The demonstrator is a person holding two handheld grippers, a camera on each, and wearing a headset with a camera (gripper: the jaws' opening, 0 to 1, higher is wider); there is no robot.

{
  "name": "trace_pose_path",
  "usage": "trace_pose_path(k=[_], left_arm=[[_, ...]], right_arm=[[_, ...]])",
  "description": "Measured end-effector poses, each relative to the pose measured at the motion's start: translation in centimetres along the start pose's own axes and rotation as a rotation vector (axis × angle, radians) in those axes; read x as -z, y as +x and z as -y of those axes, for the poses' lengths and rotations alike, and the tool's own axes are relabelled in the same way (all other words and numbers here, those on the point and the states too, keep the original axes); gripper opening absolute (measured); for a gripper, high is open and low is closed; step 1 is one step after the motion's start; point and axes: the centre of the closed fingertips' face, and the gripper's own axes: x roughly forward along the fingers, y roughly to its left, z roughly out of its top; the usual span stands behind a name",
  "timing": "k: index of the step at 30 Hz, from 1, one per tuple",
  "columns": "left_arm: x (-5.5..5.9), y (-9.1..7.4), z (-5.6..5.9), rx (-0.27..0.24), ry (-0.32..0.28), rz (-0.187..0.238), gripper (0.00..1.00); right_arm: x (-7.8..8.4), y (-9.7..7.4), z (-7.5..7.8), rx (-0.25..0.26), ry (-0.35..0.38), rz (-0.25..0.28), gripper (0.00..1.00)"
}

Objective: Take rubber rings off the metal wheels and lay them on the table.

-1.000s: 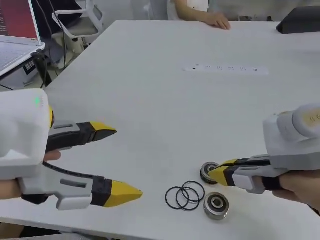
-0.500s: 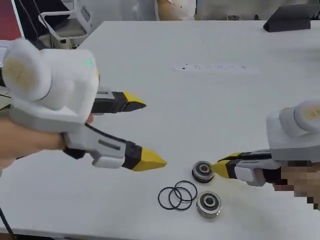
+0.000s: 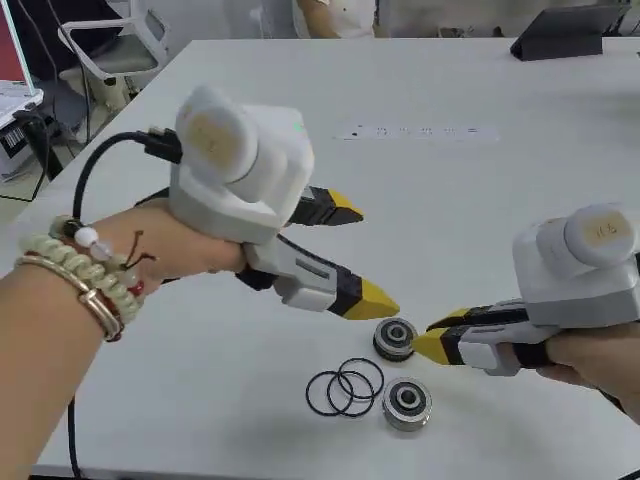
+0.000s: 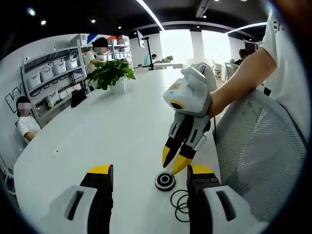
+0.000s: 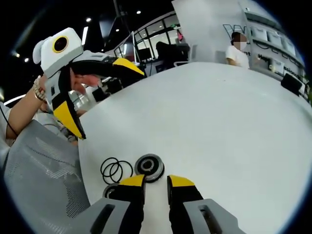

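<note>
3 rubber rings [image 3: 345, 388] lie on worktop [image 3: 250, 130], near edge. Left hand-held gripper [image 3: 368, 258] spread, empty; right hand-held gripper [image 3: 425, 338] almost pressed together, empty, tip beside far metal wheel [image 3: 394, 338]. Near wheel [image 3: 407, 401] right of rings. Prob. more rings left.

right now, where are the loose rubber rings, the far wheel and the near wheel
rubber rings [image 3: 346, 388]: head view, where the loose rings overlap on the table
far wheel [image 3: 395, 338]: head view, on its top face by the hub
near wheel [image 3: 407, 401]: head view, on its top face by the hub
</note>
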Motion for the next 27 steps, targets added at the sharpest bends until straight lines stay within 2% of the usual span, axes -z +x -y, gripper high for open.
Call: trace_pose_path(k=[3,8,11,13,15,20,24,25,27], left_arm=[[0.3,1.0,0.0,-0.015,-0.014,0.015,0.53],[2.0,2.5,1.1,-0.022,-0.029,0.026,0.43],[3.8,3.2,2.0,0.004,-0.024,-0.010,0.37],[4.4,3.6,1.8,-0.006,-0.022,-0.019,0.32],[4.7,4.0,1.5,-0.022,-0.053,-0.014,0.28],[4.9,4.6,2.3,0.010,-0.069,-0.019,0.23],[5.7,5.2,3.0,0.036,-0.061,-0.047,0.18],[6.3,5.3,2.9,0.028,-0.055,-0.083,0.15],[6.1,5.2,2.7,0.020,-0.077,-0.072,0.11]], right_arm=[[0.1,0.2,-0.2,-0.006,-0.012,-0.004,0.15],[0.2,0.4,-0.5,-0.016,-0.035,-0.003,0.17],[0.5,0.5,-0.5,-0.021,-0.047,-0.018,0.18],[0.7,0.6,-0.5,-0.018,-0.057,-0.026,0.18],[0.7,0.7,-0.6,-0.023,-0.063,-0.029,0.18],[0.9,0.9,-0.7,-0.018,-0.088,-0.030,0.19],[1.0,1.1,-0.9,-0.023,-0.092,-0.034,0.19],[1.1,1.1,-0.9,-0.022,-0.098,-0.035,0.18],[1.0,1.1,-0.9,-0.020,-0.103,-0.033,0.18]])
